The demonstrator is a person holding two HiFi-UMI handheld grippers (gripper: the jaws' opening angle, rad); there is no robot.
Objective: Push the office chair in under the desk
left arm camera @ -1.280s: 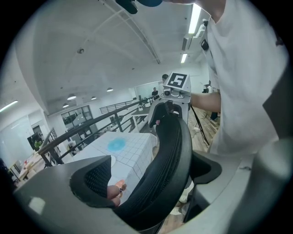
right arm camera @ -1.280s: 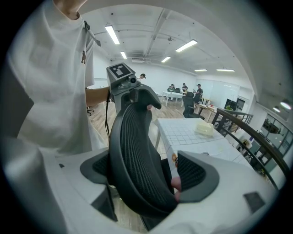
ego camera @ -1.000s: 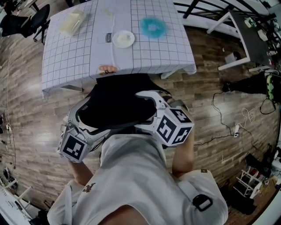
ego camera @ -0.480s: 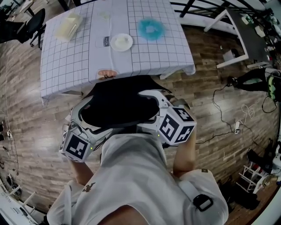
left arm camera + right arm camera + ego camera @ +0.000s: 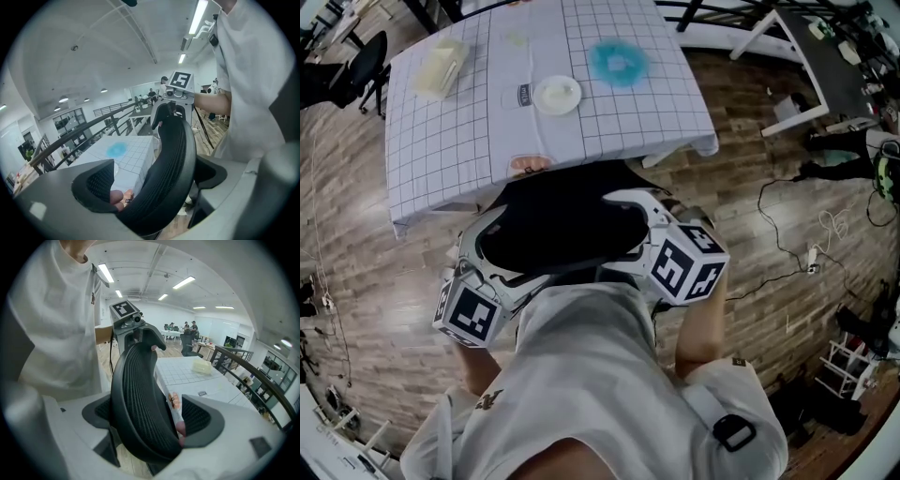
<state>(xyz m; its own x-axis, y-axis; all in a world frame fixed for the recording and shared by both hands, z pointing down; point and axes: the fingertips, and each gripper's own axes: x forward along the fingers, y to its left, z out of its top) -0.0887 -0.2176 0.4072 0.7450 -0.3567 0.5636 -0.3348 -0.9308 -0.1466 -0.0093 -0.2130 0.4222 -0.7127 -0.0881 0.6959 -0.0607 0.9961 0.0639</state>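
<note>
At the lower left of the head view, the left claw (image 5: 478,251) grips the left edge of the chair (image 5: 553,220) back. In its own view the mesh back sits between its jaws. The chair is mid-frame, its far side at the near edge of the grid-covered bench (image 5: 441,150). The bench fills the upper middle and carries a plate (image 5: 557,95). Right of centre, the right claw (image 5: 639,217) clamps the back's right edge.

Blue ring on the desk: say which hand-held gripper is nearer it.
Right. The right hand-held gripper clamps the chair backrest end nearest the blue ring; the left hand-held gripper clamps the far end.
</note>
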